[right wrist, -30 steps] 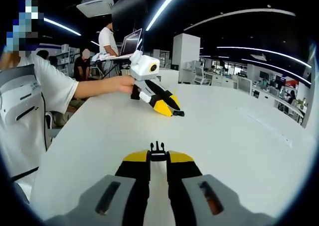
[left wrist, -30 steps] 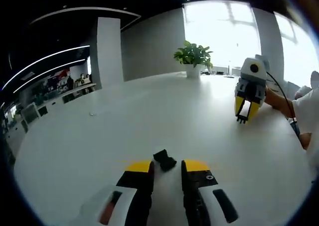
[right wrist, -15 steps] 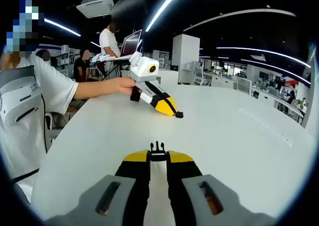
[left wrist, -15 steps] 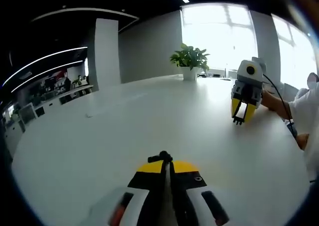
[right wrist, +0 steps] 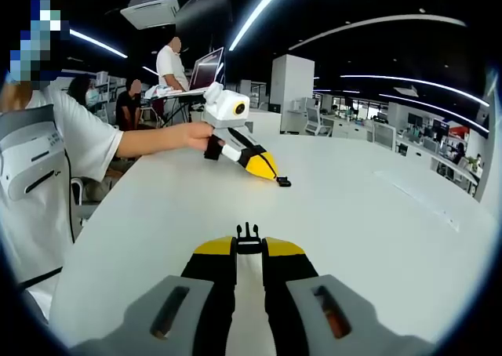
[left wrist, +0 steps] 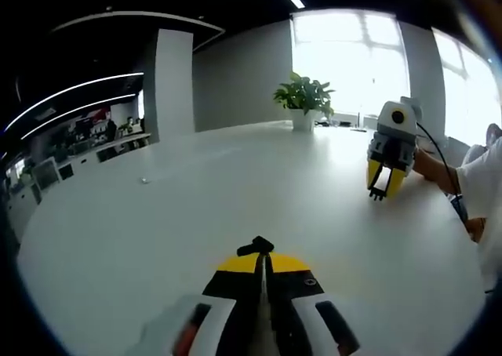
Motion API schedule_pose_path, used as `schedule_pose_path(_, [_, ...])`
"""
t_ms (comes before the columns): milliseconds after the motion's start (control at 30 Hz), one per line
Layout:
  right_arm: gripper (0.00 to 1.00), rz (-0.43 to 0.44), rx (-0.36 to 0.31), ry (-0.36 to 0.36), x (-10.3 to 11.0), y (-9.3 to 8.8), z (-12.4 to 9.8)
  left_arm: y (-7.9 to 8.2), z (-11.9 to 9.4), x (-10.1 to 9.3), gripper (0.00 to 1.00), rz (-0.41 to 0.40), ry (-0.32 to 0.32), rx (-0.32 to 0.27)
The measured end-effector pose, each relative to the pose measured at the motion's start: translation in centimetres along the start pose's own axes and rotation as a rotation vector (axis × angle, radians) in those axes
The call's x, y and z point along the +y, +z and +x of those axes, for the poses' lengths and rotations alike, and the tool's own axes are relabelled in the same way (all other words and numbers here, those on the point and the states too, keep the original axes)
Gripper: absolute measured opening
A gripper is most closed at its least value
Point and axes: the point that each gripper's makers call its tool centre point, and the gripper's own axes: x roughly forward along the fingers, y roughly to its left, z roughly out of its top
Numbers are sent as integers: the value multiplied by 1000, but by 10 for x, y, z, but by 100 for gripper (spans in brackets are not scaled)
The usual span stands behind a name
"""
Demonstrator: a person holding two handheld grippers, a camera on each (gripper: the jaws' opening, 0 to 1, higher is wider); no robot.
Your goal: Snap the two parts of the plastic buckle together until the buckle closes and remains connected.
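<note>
Jaws of the left gripper (left wrist: pixel 263 263) clench one buckle half (left wrist: pixel 256 246) at bottom centre; the right gripper (right wrist: pixel 249 248) clenches the pronged half (right wrist: pixel 249 232). Both hover over the desk (left wrist: pixel 235 183), well apart; next, bring them together.

A broad white table (left wrist: pixel 196 183) is seen under ceiling light strips (right wrist: pixel 259 7). At one o'clock, a potted plant (left wrist: pixel 304 99) is set before bright windows (left wrist: pixel 349 58); distant desks (right wrist: pixel 408 136), possibly workstations, are blurred.
</note>
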Motion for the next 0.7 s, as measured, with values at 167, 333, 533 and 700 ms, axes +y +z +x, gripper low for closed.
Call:
schedule_pose_path(167, [11,-1,-1,2,0,0,0,0,1,1,12,-25,8,3])
schedule_pose_path(333, [11,-1,-1,3,0,1,0,0,0,4,15,-21,18,6])
schedule_pose_path(533, [11,-4,-1,2,-1,1,0,2,0,8,19,-21,37,4])
schedule_pose_path(700, [11,-5,-2,1,-1,2,0,1,0,8,20,-14,38,12])
